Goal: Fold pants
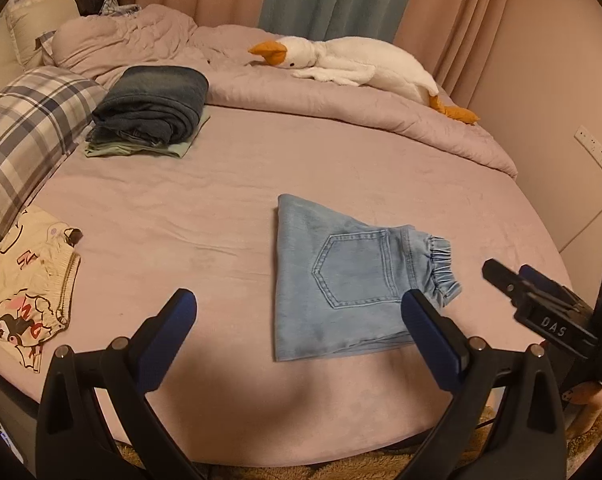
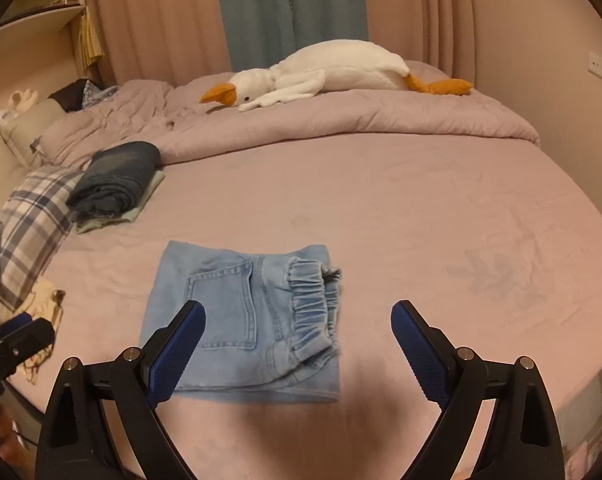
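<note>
Left wrist view: left gripper point(image 1: 299, 320) fingers wide apart, holding nothing. Folded light-blue pants point(image 1: 341, 280) flat on the bed point(image 1: 221, 208), pocket up, elastic waistband toward the right gripper point(image 1: 513, 280).

Right wrist view: right gripper point(image 2: 297, 334) fingers wide, holding nothing; pants point(image 2: 241, 312) just ahead, under its left finger.

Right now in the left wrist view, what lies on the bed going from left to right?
Cream cartoon-print shorts → stack of folded dark denim on a pale green garment → folded light blue elastic-waist jeans → white plush goose with orange beak, far back.
</note>
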